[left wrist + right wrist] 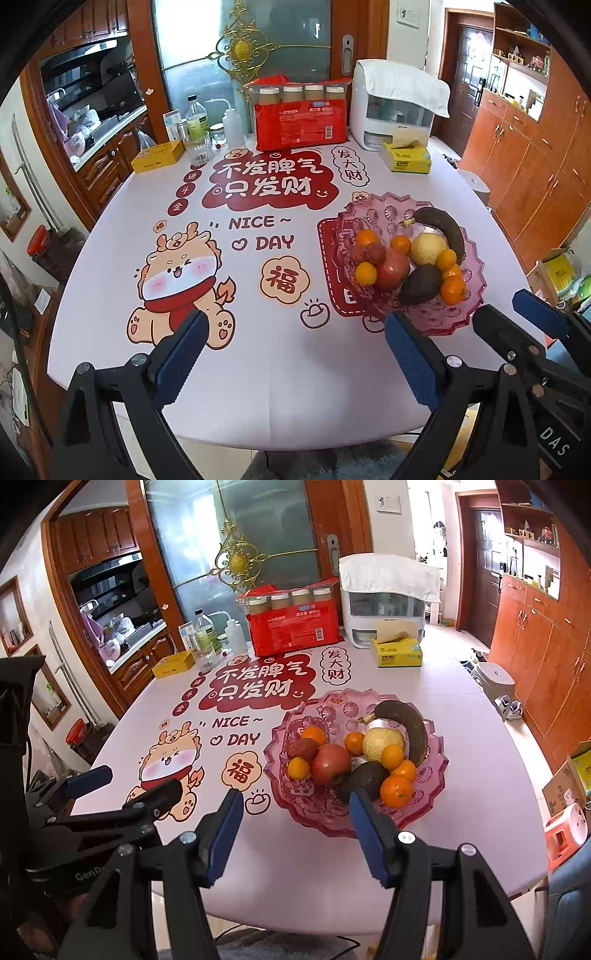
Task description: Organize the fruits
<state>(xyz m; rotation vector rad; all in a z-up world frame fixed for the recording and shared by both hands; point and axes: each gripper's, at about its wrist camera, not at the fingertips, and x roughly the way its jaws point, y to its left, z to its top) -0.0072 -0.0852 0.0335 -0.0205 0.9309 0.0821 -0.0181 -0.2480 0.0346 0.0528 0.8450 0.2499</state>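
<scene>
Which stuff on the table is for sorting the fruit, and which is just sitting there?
For the job: pink bowl, banana, oranges, apple, avocado.

Just sitting there: tissue box, red pack of bottles, yellow tin, white appliance.

A fruit bowl (432, 775) stands on the right half of the tabletop (303, 864), holding a banana (410, 727) along its far right side, a melon (380, 740) just left of it, and an apple (330, 764) and what looks like an avocado (364, 777) toward the front among several oranges (396, 792). Behind the bowl lies a tissue box (397, 655). A pack of bottles (295, 627) stands at the far edge, left of the box.
</scene>
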